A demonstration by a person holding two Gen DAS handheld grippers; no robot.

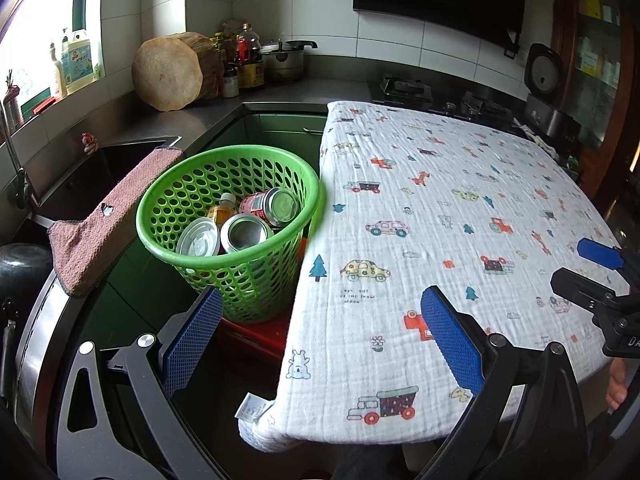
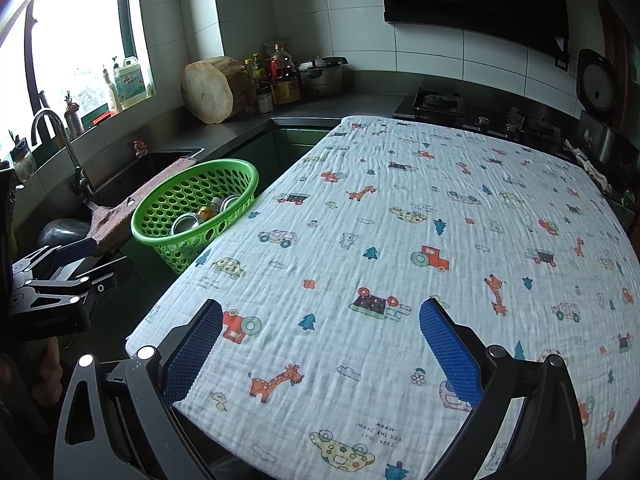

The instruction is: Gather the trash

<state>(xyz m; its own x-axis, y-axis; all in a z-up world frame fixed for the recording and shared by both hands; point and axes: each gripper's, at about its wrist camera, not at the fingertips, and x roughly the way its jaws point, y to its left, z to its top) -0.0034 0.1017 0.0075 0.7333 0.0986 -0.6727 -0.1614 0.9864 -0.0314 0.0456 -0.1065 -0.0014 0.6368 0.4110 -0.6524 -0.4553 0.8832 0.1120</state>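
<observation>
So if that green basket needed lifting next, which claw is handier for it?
Probably the left claw: it is open, and the green basket of cans sits just ahead of it. The right claw, also open, hovers over the tablecloth, farther off.

A green perforated plastic basket [image 1: 232, 216] is standing upright beside the left edge of a table, holding the collected trash. Three metal cans are lying tilted inside it: a red-labelled can [image 1: 272, 206] toward the back and two silver cans [image 1: 222, 238] in front, their round ends facing up. A small yellow bottle with a white cap [image 1: 223, 207] is resting among them.
</observation>
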